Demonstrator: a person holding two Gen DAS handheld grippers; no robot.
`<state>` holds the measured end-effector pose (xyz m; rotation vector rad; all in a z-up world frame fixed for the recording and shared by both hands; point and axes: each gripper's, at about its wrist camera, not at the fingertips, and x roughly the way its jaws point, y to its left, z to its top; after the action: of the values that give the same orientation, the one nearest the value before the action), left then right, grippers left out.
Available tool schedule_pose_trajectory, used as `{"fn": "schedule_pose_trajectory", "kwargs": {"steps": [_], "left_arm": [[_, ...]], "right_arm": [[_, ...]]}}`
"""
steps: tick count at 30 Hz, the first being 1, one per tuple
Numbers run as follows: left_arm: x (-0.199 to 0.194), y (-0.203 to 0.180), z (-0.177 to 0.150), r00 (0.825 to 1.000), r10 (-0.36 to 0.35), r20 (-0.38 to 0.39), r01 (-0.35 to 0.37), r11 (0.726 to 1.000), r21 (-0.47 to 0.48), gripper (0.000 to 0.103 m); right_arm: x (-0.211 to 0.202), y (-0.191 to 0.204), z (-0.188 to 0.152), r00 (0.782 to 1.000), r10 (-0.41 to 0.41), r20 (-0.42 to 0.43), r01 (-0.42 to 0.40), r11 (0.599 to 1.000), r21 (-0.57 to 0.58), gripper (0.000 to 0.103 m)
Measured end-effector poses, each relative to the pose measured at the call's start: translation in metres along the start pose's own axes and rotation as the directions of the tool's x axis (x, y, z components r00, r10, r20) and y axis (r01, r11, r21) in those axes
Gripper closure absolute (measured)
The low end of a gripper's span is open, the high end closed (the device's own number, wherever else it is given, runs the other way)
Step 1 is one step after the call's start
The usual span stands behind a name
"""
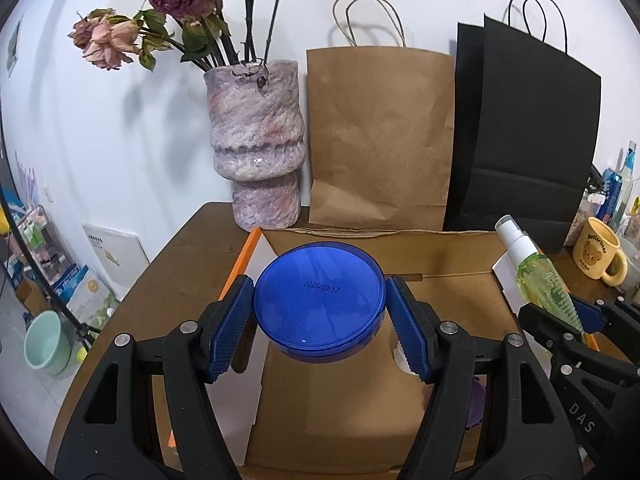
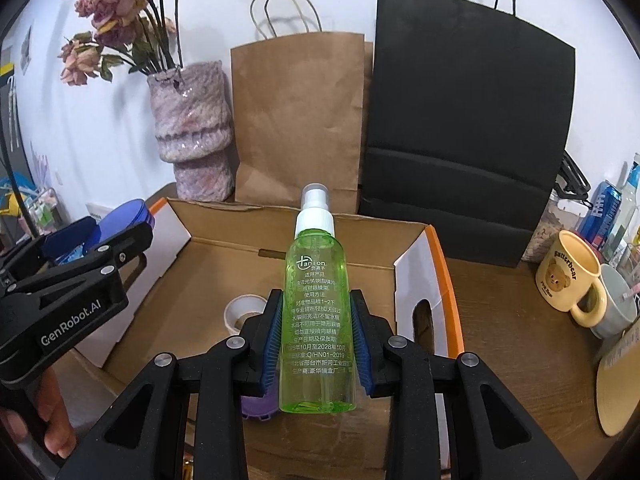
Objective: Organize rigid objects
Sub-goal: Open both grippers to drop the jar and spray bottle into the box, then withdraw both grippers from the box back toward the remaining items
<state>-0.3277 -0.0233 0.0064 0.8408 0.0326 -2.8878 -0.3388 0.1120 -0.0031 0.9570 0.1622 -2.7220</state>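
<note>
My left gripper is shut on a round blue tin, its date-stamped face turned toward the camera, held above the open cardboard box. My right gripper is shut on a green spray bottle with a white pump top, upright over the same box. The bottle and right gripper also show at the right edge of the left wrist view. The tin and left gripper appear at the left of the right wrist view. A white tape roll and a purple item lie inside the box.
A pink vase with dried flowers, a brown paper bag and a black paper bag stand behind the box. A yellow bear mug, a grey cup, cans and a round coaster sit to the right on the wooden table.
</note>
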Motion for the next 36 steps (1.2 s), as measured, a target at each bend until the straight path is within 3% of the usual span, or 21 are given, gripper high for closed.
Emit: {"fn": "schedule_pose_trajectory", "kwargs": {"steps": [5, 6, 8, 10, 11, 12, 14, 36], "left_arm": [[0.008, -0.001, 0.0, 1.0, 0.006, -0.012, -0.006, 1.0, 0.015, 0.036], [0.008, 0.0, 0.0, 1.0, 0.011, -0.014, -0.011, 1.0, 0.014, 0.031], [0.008, 0.002, 0.001, 1.0, 0.016, -0.004, -0.016, 1.0, 0.008, 0.0], [0.005, 0.005, 0.0, 1.0, 0.018, 0.01, -0.018, 1.0, 0.0, 0.0], [0.005, 0.006, 0.001, 1.0, 0.014, 0.007, -0.014, 1.0, -0.001, 0.0], [0.006, 0.007, 0.001, 1.0, 0.007, 0.0, -0.007, 1.0, 0.0, 0.0], [0.007, 0.008, 0.0, 1.0, 0.007, -0.014, -0.007, 1.0, -0.002, 0.0], [-0.006, 0.005, -0.007, 0.998, -0.043, -0.042, 0.043, 0.999, 0.013, 0.0]], "right_arm": [[0.008, -0.004, -0.002, 1.0, -0.001, -0.026, 0.001, 1.0, 0.004, 0.068], [0.01, -0.005, -0.003, 0.999, 0.001, -0.033, -0.001, 1.0, 0.01, 0.068], [0.013, -0.007, -0.005, 0.999, 0.003, -0.05, -0.003, 1.0, 0.011, 0.067], [0.016, -0.007, -0.007, 0.997, 0.005, -0.072, -0.004, 1.0, 0.004, 0.067], [0.016, -0.007, -0.009, 0.997, -0.002, -0.075, 0.002, 1.0, 0.003, 0.061], [0.017, -0.008, -0.009, 0.997, -0.006, -0.075, 0.006, 1.0, 0.003, 0.04], [0.013, -0.009, -0.008, 0.998, -0.006, -0.059, 0.006, 1.0, 0.005, 0.012], [-0.014, -0.013, -0.014, 0.999, -0.037, -0.003, 0.037, 0.999, -0.003, 0.012]]}}
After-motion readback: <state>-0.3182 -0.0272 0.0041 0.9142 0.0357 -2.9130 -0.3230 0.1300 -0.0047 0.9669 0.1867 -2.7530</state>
